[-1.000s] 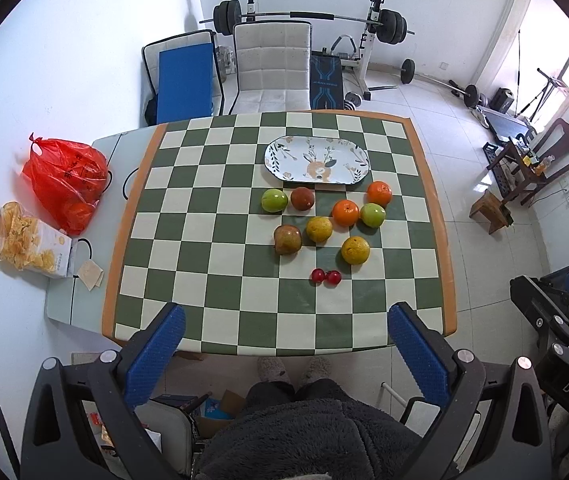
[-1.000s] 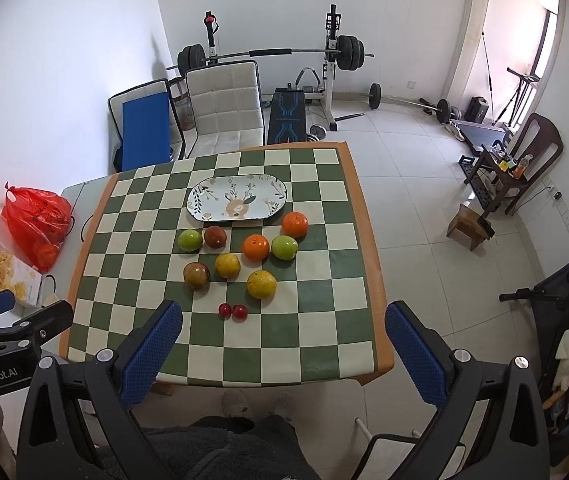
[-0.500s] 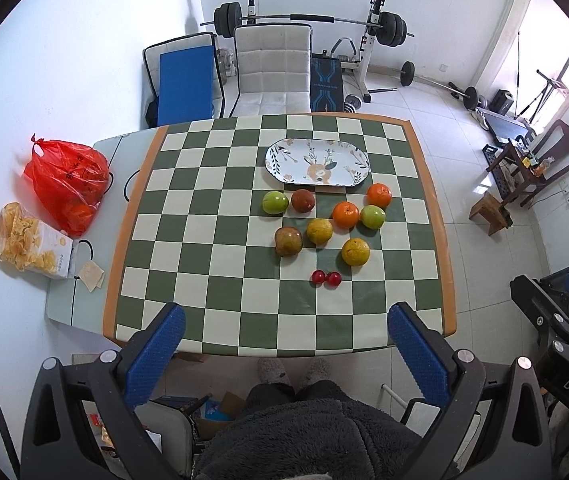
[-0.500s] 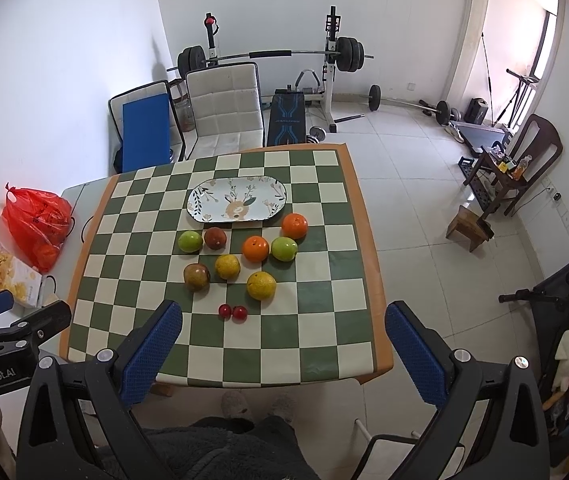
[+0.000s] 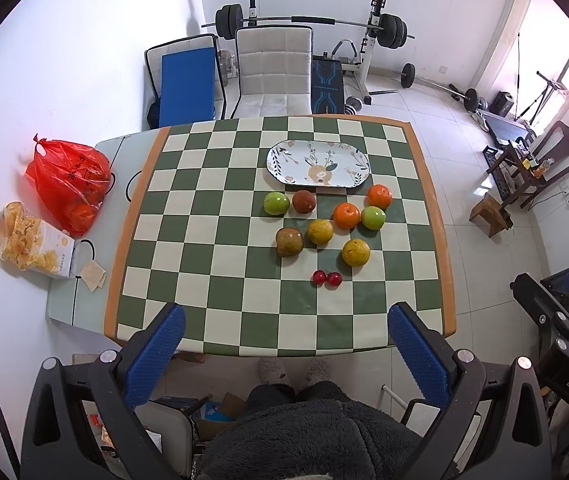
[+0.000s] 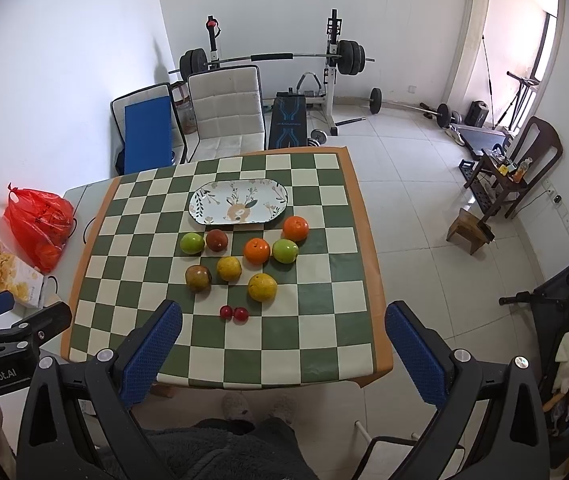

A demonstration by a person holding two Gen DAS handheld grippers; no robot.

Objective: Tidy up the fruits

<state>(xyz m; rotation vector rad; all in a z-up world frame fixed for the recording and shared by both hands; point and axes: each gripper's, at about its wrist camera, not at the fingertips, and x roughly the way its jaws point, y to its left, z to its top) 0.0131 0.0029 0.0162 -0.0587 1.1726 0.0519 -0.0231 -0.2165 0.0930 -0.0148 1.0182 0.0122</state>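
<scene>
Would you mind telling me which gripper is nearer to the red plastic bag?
Left. The left gripper is held off the near edge of the table, on the side of the red plastic bag. The right gripper is further right, away from it.

i see a glossy ceramic-looking plate (image 5: pixel 318 166), a crinkly red plastic bag (image 5: pixel 67 184) at nine o'clock, and dimpled blue pads (image 5: pixel 156 354).

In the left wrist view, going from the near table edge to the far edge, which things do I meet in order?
Two small red fruits → yellow citrus → brownish fruit → orange → reddish-brown fruit → patterned plate.
</scene>
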